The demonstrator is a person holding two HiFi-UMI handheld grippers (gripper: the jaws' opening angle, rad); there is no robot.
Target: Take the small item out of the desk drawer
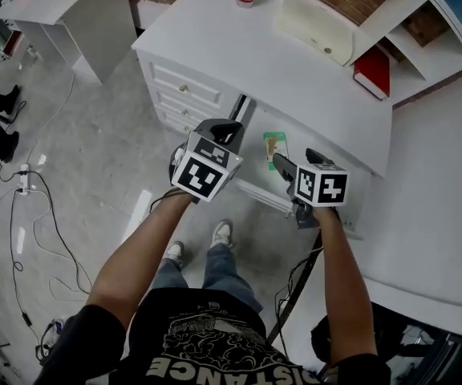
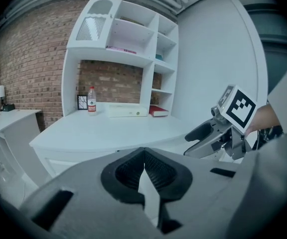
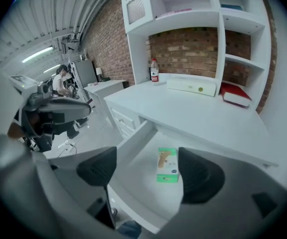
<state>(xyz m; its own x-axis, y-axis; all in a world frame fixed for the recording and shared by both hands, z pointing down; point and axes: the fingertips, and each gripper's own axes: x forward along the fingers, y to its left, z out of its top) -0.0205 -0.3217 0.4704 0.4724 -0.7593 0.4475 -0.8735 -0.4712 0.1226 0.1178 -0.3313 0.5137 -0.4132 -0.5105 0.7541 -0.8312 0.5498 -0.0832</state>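
Right gripper view: white tabletop (image 3: 193, 118), open drawer (image 3: 133, 141) under it. My right claw (image 3: 148, 164) stood wide apart, empty, aimed down into the drawer; left claw (image 2: 144, 176) was together on nothing. The small box (image 3: 167, 165) lay flat on the drawer floor, ahead of and below the right claw, framed between its jaws. Long axis ran along my approach, so the jaws faced its short side. I judged the right claw nearer. Green-and-white carton, tan picture on top.

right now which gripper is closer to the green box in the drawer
Right. The right gripper, jaws open, hangs just right of the green box, aimed at it. The left gripper, shut, is farther off, over the left edge of the drawer.
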